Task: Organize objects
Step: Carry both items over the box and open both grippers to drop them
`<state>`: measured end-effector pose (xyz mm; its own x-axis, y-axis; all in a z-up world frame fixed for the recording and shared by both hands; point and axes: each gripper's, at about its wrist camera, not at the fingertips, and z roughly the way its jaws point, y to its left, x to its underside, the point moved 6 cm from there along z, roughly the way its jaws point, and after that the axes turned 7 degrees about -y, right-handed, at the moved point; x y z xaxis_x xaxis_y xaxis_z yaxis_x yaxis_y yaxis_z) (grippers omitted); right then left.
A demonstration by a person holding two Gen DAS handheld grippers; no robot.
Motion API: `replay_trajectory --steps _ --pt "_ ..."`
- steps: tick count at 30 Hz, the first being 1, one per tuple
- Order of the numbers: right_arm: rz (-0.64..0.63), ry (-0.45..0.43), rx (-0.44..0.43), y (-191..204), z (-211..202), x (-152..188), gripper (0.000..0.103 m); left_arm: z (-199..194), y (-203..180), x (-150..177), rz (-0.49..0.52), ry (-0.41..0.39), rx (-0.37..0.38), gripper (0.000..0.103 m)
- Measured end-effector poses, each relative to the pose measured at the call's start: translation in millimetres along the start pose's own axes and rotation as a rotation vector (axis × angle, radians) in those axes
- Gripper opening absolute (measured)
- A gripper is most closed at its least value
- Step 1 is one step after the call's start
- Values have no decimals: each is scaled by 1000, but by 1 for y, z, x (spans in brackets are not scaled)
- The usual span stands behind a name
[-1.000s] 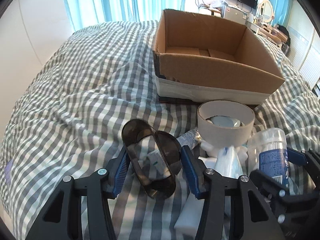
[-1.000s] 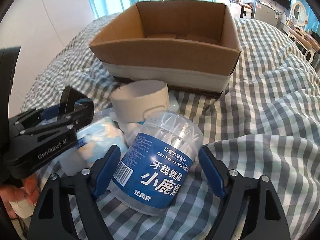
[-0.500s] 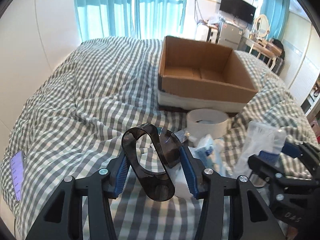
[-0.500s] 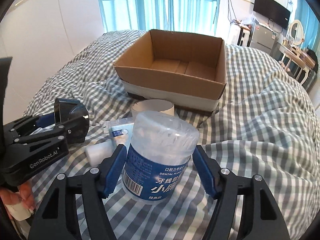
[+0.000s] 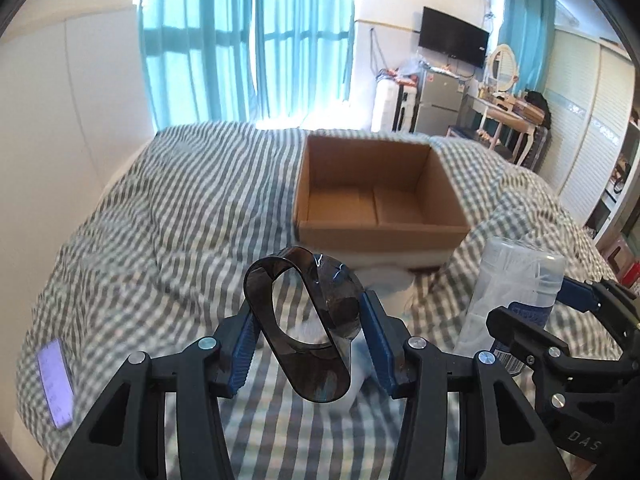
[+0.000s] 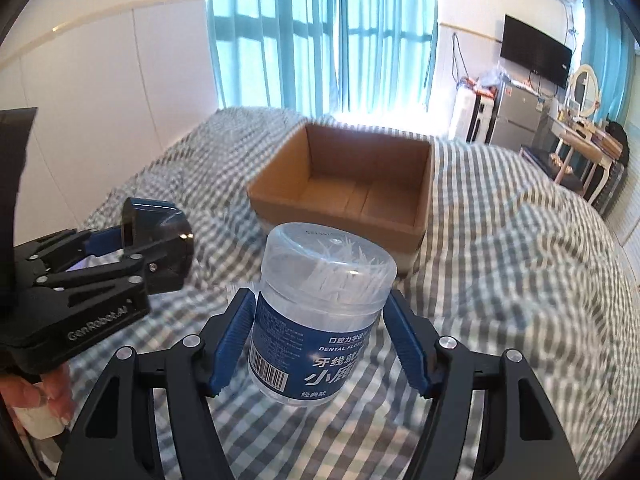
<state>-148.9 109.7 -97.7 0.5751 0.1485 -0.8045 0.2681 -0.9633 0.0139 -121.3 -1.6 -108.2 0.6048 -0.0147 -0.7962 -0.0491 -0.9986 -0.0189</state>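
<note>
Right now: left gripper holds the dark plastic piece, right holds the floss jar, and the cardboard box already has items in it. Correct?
Not quite. The cardboard box is empty; the left wrist view shows its bare floor. The rest stands: left gripper grips the dark plastic piece, right gripper the floss jar.

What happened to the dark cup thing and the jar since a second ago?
Both went up. The left gripper lifted the dark smoky holder off the bed, and the right gripper lifted the floss jar upright. Both grips stayed shut; the cardboard box stayed empty.
</note>
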Motion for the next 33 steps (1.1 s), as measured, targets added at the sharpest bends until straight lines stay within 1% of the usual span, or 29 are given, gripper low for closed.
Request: replay_trajectory --steps 3,4,5,6,7,9,13,16,21,23,26,29,33 --pt "-8 -29 3 -9 0 -27 66 4 -5 -27 21 -30 17 51" --pt "-8 -29 3 -9 0 -27 66 7 -6 -37 25 -37 20 51" --pt "-7 -34 2 -11 2 -35 66 10 -6 -45 27 -42 21 51" --pt "-1 -44 1 -16 4 -45 66 15 -6 -55 29 -47 23 51" --pt "6 -54 -2 -23 9 -63 66 20 -6 -63 32 -48 25 51" --pt "10 -66 1 -32 18 -82 66 32 -8 -80 46 -53 20 51" --pt "17 -70 6 -45 44 -115 66 64 -12 -106 48 -48 36 51" --pt "23 -48 20 -59 80 -131 66 93 -16 -117 63 -39 37 51" --pt "56 12 41 -82 138 -133 66 145 -26 -118 90 -8 72 51" --pt "65 38 49 -90 160 -129 66 166 -33 -114 115 7 89 51" --pt "75 68 51 -100 188 -120 66 186 -37 -107 128 26 104 51" --pt "78 93 49 -105 209 -109 66 207 -40 -101 135 52 120 51" --pt "58 107 62 -110 223 -100 66 225 -40 -98 125 62 115 51"
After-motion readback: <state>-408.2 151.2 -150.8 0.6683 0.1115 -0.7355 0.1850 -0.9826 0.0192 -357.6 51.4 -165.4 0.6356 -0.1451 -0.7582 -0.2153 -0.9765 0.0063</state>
